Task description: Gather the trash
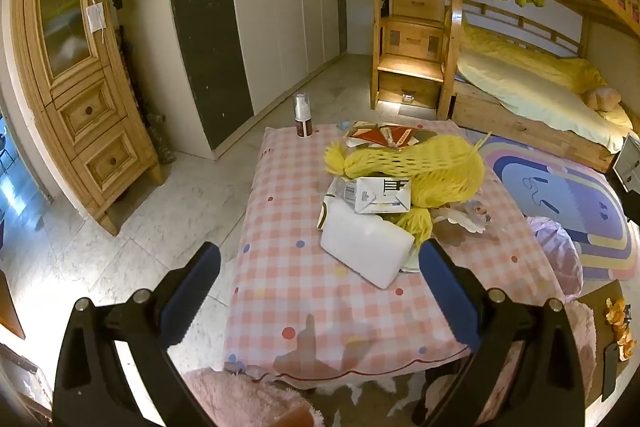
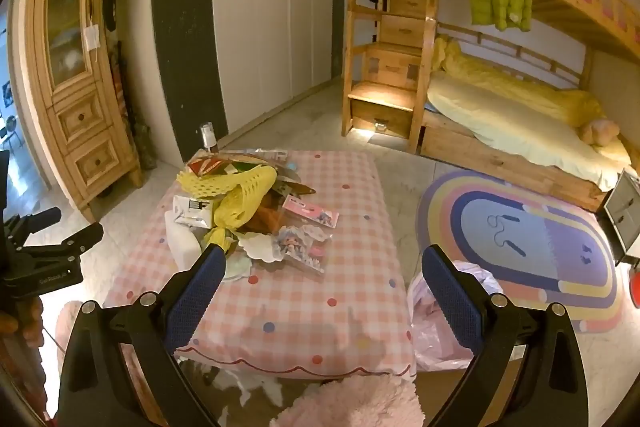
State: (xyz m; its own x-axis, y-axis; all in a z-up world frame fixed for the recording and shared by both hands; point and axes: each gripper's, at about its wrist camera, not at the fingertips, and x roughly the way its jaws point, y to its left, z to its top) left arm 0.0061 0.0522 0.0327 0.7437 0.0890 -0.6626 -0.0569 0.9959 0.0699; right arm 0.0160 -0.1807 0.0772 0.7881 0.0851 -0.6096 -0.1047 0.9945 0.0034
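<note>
Crumpled pink trash bag (image 2: 444, 323) beside table (image 2: 320, 327), contents indiscernible.

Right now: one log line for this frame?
phase: pre-grasp | left gripper: open, empty | right gripper: open, empty | trash pile: on table | pink bag: floor

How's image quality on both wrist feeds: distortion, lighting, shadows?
Left wrist: heavy fisheye bending, dark corners, warm light, gripper shadows on the checkered tablecloth. Right wrist: same curvature, bright glow at the stair drawer, pink trash bag somewhat washed out.

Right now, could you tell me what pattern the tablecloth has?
The tablecloth has pink-and-white checks with scattered coloured dots, clearest in the right wrist view.
</note>
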